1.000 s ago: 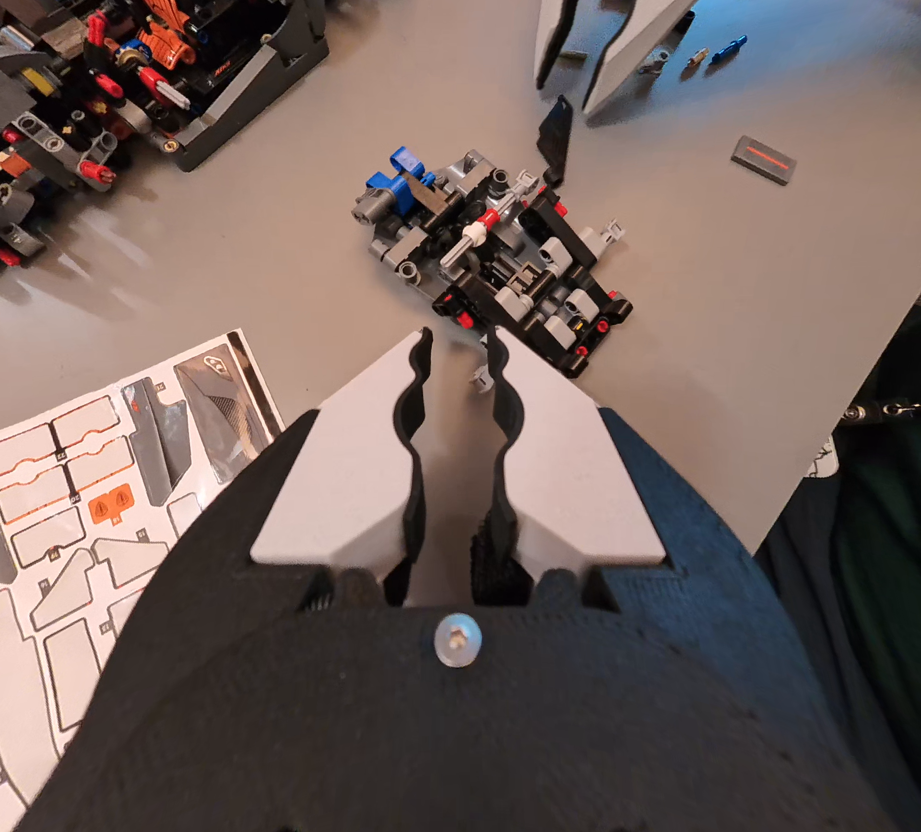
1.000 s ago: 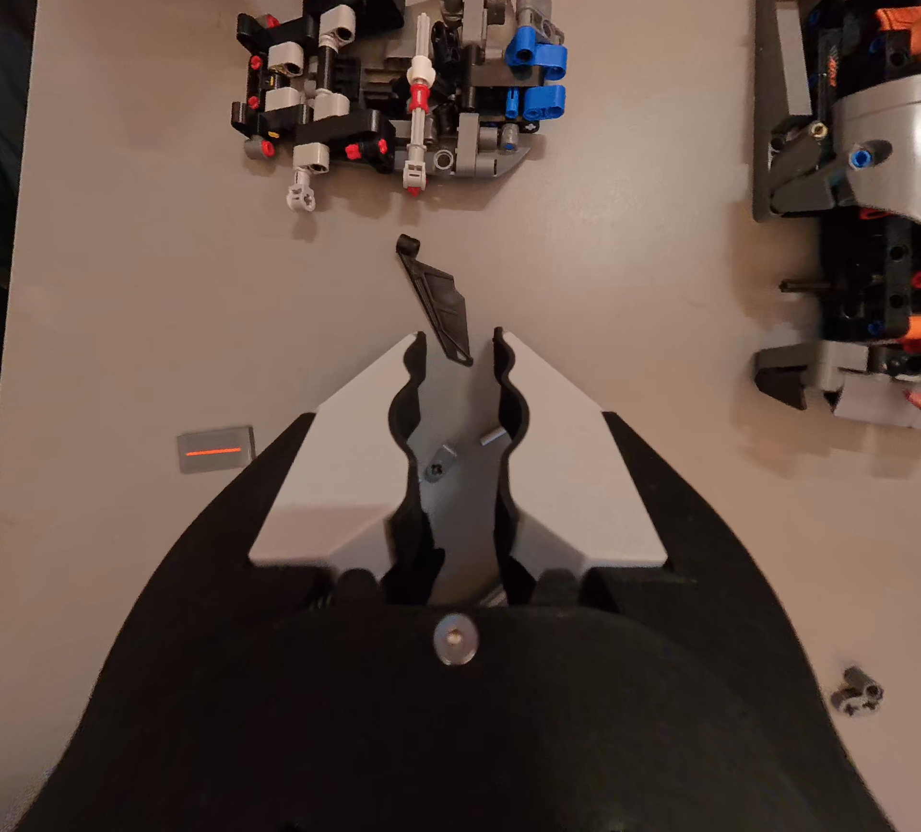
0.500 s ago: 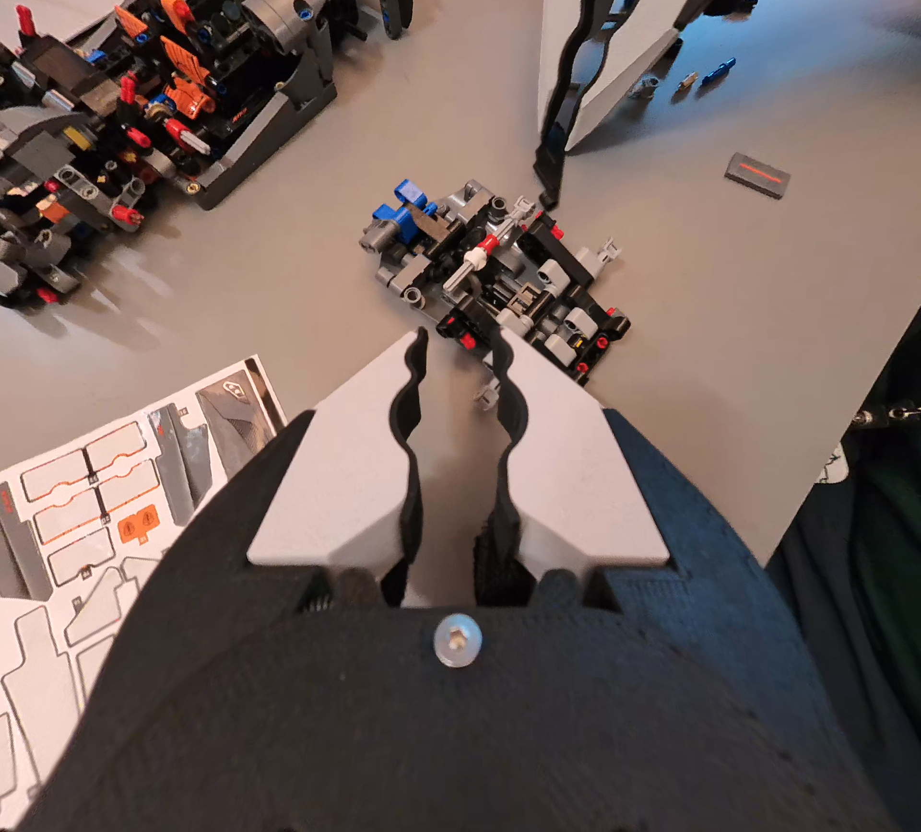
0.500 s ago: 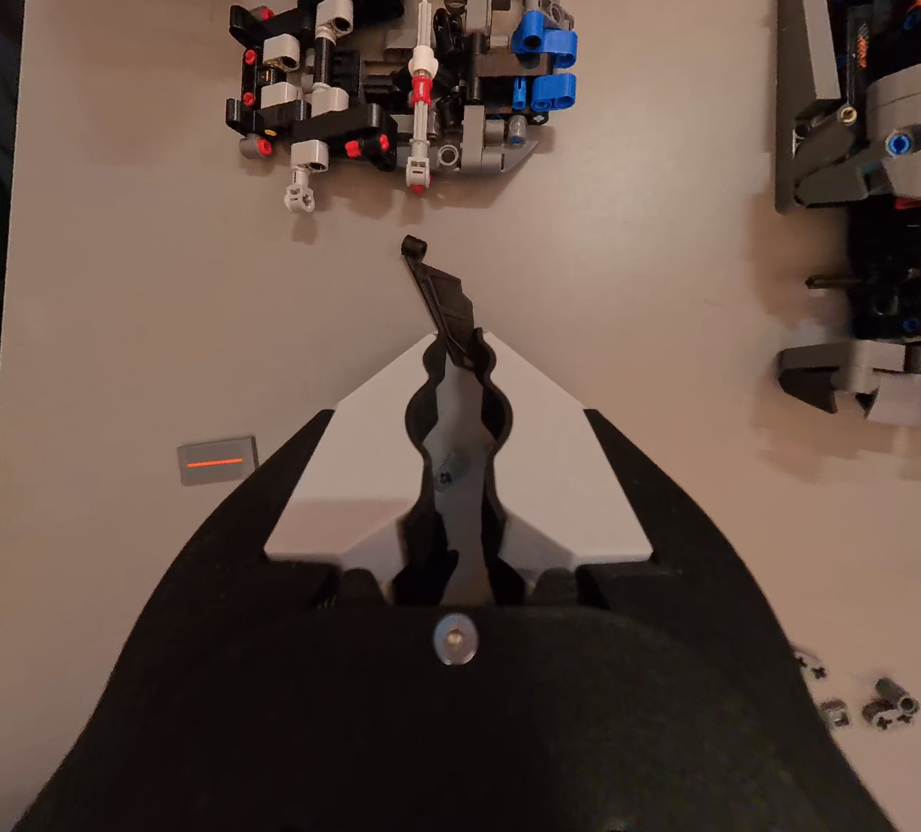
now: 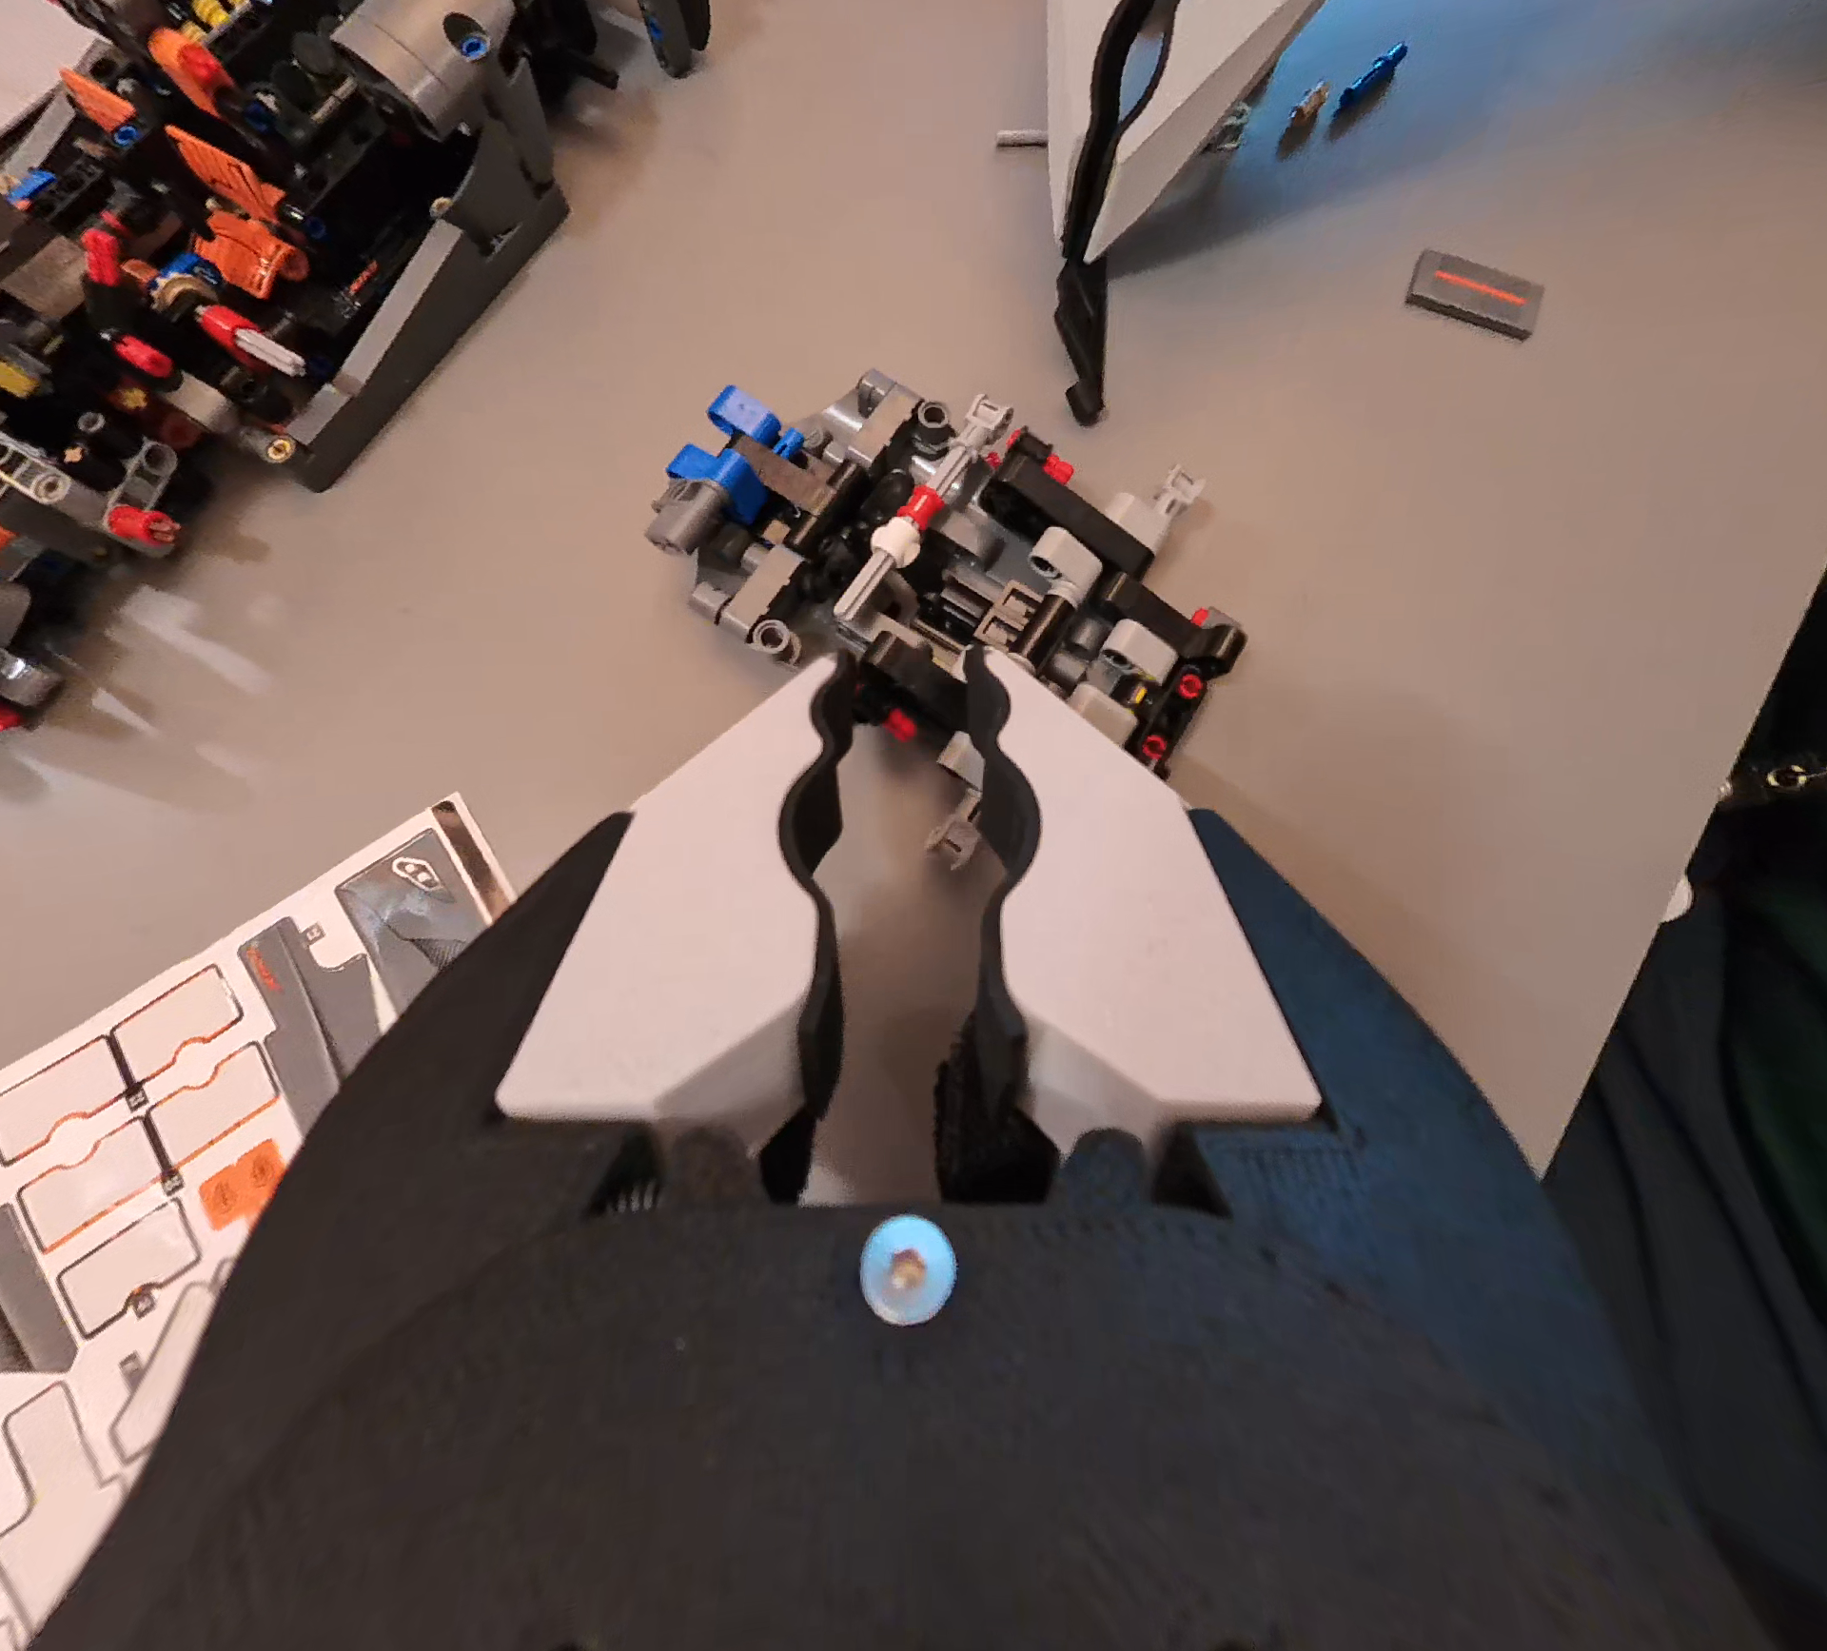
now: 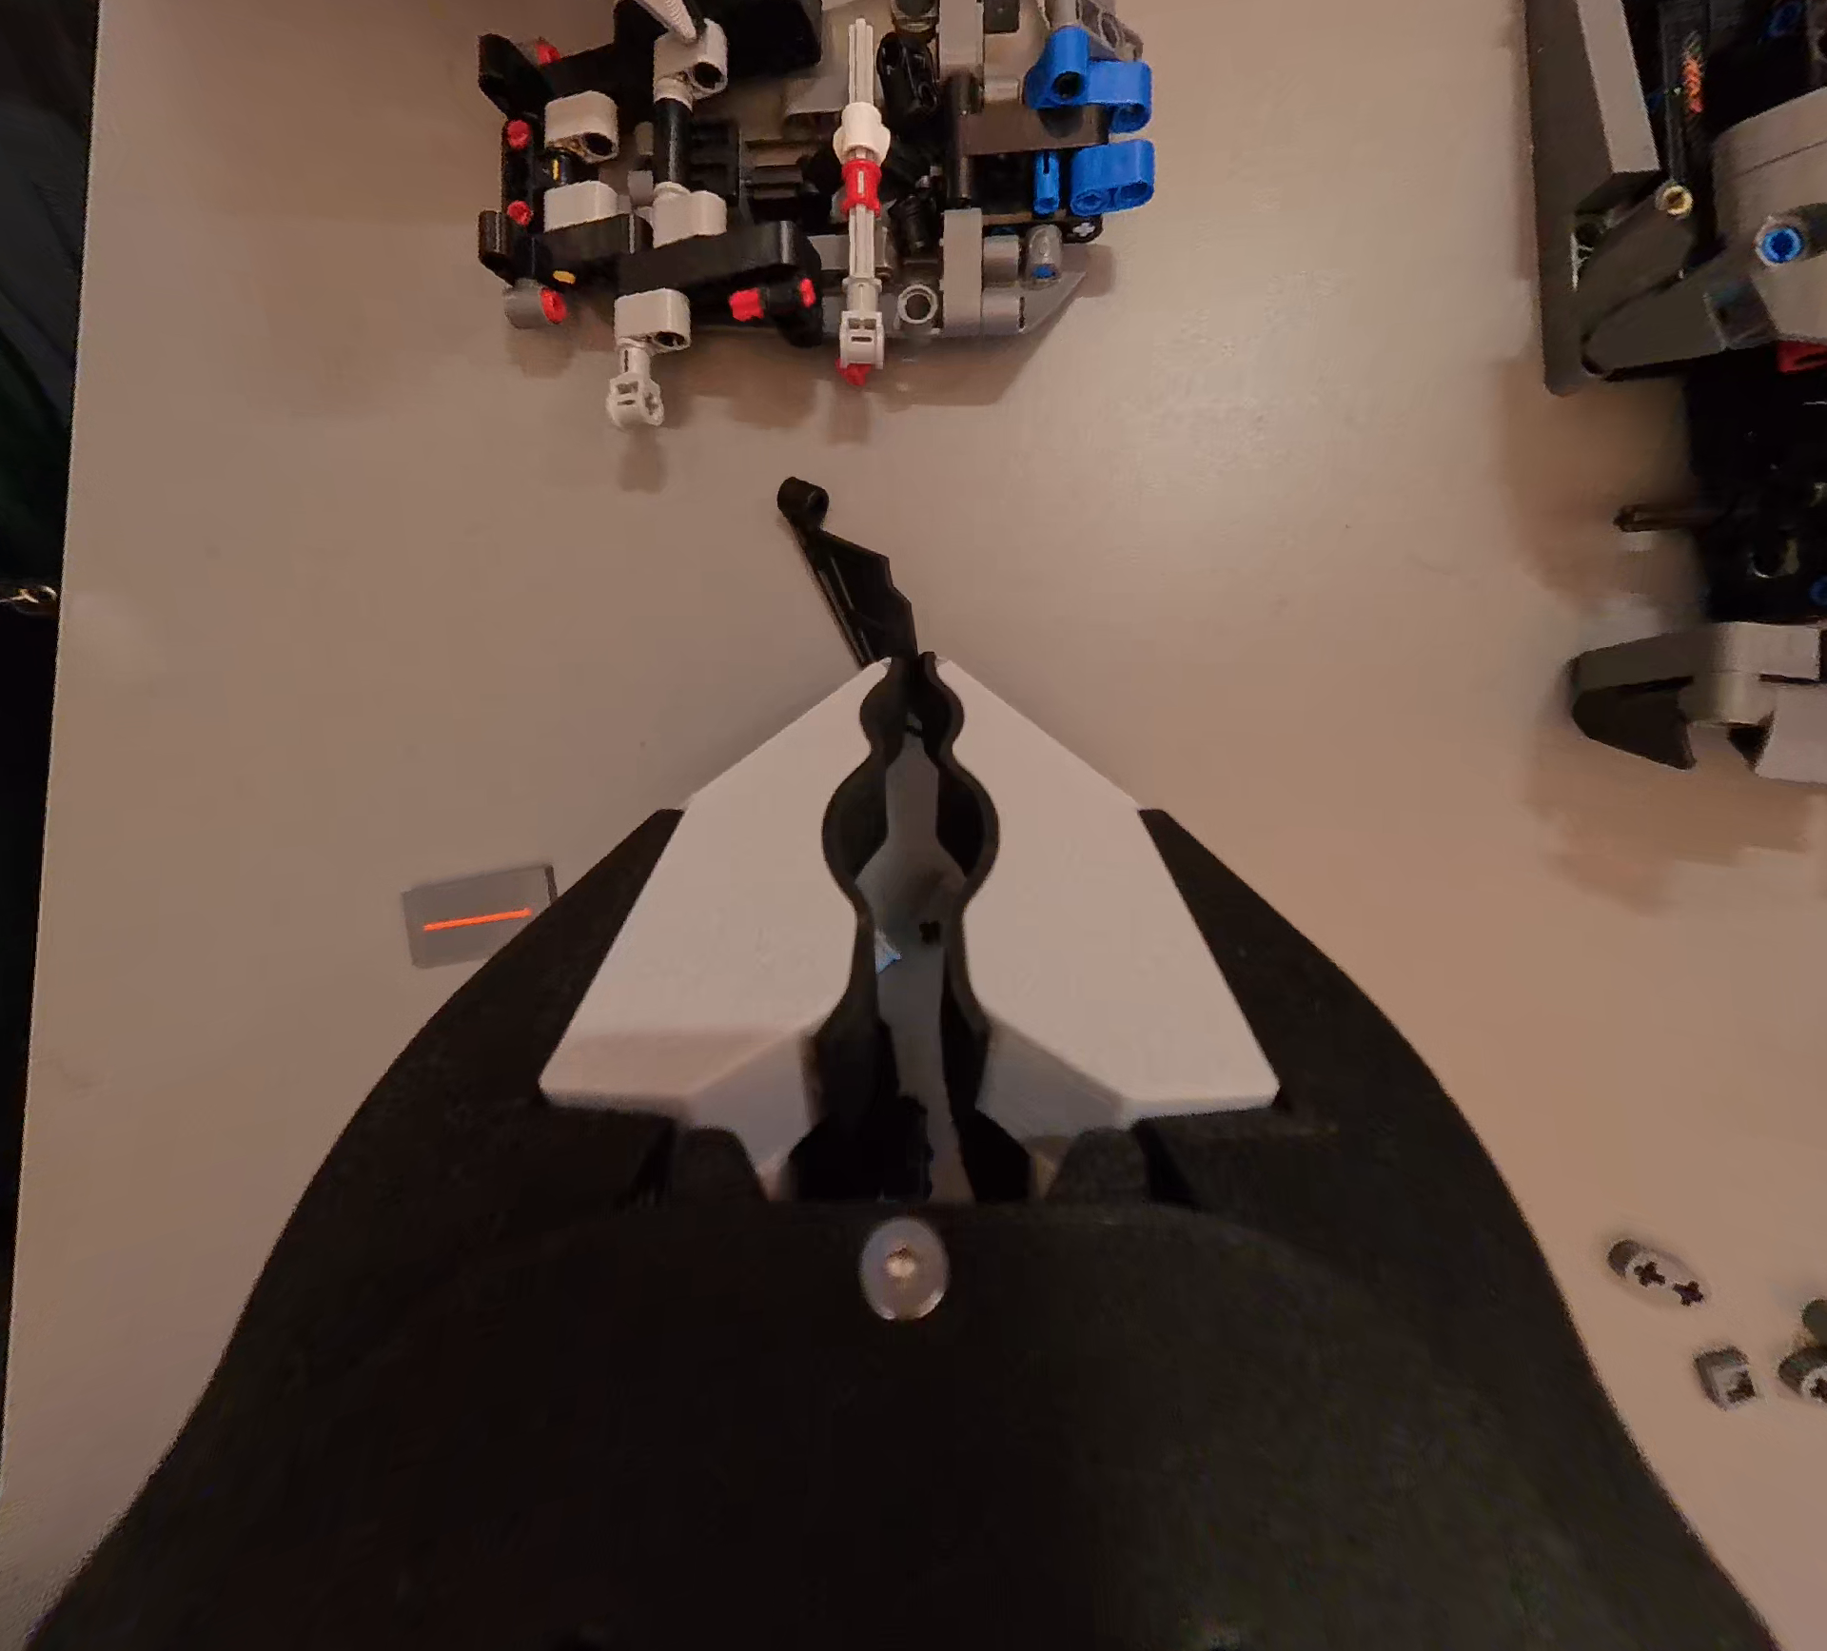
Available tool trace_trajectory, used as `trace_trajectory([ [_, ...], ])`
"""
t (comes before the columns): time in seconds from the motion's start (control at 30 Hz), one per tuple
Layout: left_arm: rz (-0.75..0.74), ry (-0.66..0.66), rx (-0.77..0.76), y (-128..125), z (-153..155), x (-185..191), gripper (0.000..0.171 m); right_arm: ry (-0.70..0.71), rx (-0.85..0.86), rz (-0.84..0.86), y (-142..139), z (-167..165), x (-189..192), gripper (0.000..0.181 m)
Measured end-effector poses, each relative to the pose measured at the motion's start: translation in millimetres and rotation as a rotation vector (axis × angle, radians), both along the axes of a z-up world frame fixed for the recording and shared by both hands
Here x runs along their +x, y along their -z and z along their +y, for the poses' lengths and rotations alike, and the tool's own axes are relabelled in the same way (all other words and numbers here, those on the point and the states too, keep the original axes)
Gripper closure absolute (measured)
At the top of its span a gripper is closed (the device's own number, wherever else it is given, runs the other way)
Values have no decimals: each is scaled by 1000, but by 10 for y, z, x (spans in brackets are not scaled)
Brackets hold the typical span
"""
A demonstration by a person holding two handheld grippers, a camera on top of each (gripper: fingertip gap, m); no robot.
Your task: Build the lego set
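A small black, grey and blue sub-assembly [image 5: 949,556] lies flat on the grey table; it also shows in the right wrist view [image 6: 811,170]. My left gripper [image 5: 905,679] is open, its tips over the sub-assembly's near black edge. My right gripper [image 6: 912,664] is shut on a black panel piece [image 6: 855,580], which sticks out ahead of the tips, short of the sub-assembly. In the left wrist view the right gripper [image 5: 1083,259] hangs above the table with the black panel piece [image 5: 1080,338] pointing down.
A large dark car chassis [image 5: 257,150] with orange and red parts fills the far left; it also shows in the right wrist view [image 6: 1700,219]. A sticker sheet [image 5: 168,1099] lies near left. A grey tile with an orange line [image 6: 479,911] and small loose pins [image 6: 1720,1337] lie around. My hands' fingertips stand some 12 centimetres from each other.
My right gripper closed on the black panel piece and lifted it off the table. My left gripper moved forward until its tips reached the sub-assembly's near edge.
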State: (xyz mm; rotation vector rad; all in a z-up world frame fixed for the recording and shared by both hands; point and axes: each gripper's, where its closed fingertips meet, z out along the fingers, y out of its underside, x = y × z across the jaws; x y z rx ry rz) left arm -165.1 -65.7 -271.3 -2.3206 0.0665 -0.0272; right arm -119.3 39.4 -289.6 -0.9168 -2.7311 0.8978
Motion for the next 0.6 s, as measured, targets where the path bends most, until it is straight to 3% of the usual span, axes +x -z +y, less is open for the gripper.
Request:
trace_trajectory([
  [0.13,-5,1,3,2,-5,12,153,-14,2,-13,28,-28,19,173],
  [0.6,0,-2,-8,-6,9,62,156,-22,-26,19,26,-15,54,181],
])
